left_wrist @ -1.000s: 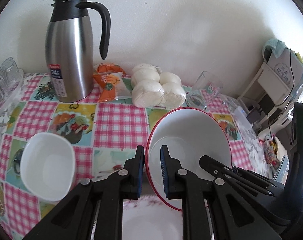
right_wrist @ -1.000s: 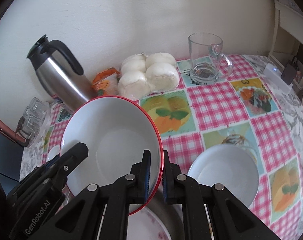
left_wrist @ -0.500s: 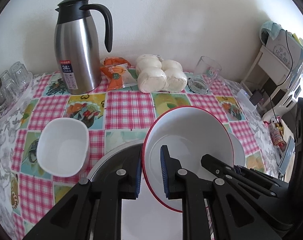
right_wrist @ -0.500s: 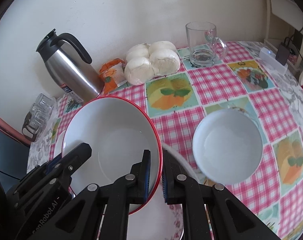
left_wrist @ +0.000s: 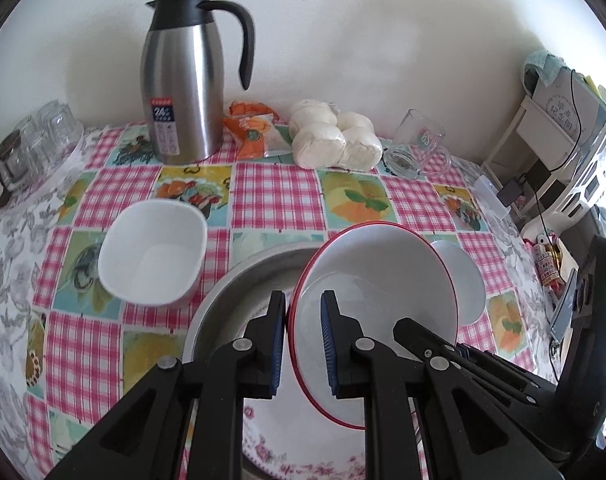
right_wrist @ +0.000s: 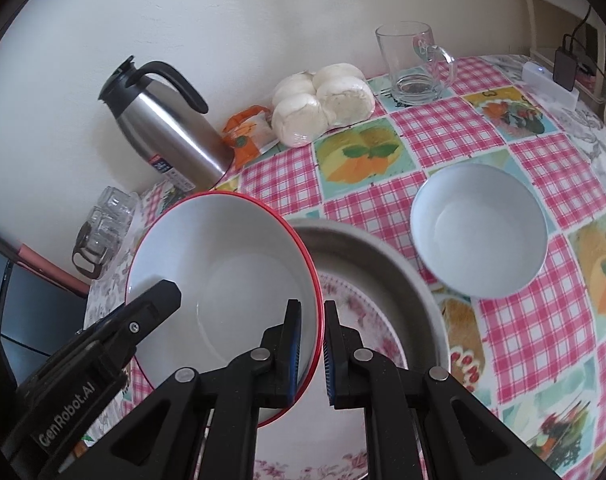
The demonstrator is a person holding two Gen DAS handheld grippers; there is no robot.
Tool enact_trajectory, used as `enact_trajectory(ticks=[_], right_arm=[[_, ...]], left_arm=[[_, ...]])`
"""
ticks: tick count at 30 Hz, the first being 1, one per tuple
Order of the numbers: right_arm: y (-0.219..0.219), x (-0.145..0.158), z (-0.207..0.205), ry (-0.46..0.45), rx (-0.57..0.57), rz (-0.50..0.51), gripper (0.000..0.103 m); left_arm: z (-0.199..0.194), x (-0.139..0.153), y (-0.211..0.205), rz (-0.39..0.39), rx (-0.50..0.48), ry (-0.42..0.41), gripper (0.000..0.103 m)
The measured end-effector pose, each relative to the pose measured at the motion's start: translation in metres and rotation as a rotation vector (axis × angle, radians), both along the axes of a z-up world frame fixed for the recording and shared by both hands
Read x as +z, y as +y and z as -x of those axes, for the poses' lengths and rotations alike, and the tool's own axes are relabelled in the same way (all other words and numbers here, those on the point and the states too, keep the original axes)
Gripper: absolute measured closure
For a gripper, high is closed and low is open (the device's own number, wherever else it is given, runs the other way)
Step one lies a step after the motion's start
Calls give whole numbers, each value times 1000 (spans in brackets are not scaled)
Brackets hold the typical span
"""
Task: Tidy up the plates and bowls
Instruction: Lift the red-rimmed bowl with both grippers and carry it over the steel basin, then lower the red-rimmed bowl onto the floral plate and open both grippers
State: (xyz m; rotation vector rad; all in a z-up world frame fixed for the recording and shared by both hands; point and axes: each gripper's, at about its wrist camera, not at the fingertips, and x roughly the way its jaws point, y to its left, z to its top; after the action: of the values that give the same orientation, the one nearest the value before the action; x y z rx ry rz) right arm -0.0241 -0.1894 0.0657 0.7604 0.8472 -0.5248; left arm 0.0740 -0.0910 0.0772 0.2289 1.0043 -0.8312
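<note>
Gripping opposite rim edges, the left gripper (left_wrist: 301, 344) and right gripper (right_wrist: 311, 346) are closed on the red-rimmed white bowl (left_wrist: 379, 304), held at lower centre above the grey metal basin (right_wrist: 387, 256).

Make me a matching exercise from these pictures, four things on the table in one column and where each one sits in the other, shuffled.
Things:
1. red-rimmed bowl
2. steel thermos jug
3. glass mug
4. square white bowl

Places:
A. back of the table by the wall, beside the steamed buns
B. back left, by the orange packet
C. tilted, rim clamped by the left gripper and right gripper
D. left of the metal basin

Pairs: 1-C, 2-B, 3-A, 4-D
</note>
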Motion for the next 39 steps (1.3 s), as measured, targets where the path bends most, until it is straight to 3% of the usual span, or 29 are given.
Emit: enact_trajectory(ticks=[6,13,31,39], right_arm=[[15,-8,9,-36,7,-26,92],[22,-17,15,-12,-4,-61,92],[23,-35,24,28,-12,-146,91],[21,-33,24,29,-14,-138,89]], left_arm=[[1,-12,19,0,33,44,87],[10,-25,28,-29,49,68,87],[13,-33,20,-78,55,81,86],[11,-38,21,-89,66,107,86]])
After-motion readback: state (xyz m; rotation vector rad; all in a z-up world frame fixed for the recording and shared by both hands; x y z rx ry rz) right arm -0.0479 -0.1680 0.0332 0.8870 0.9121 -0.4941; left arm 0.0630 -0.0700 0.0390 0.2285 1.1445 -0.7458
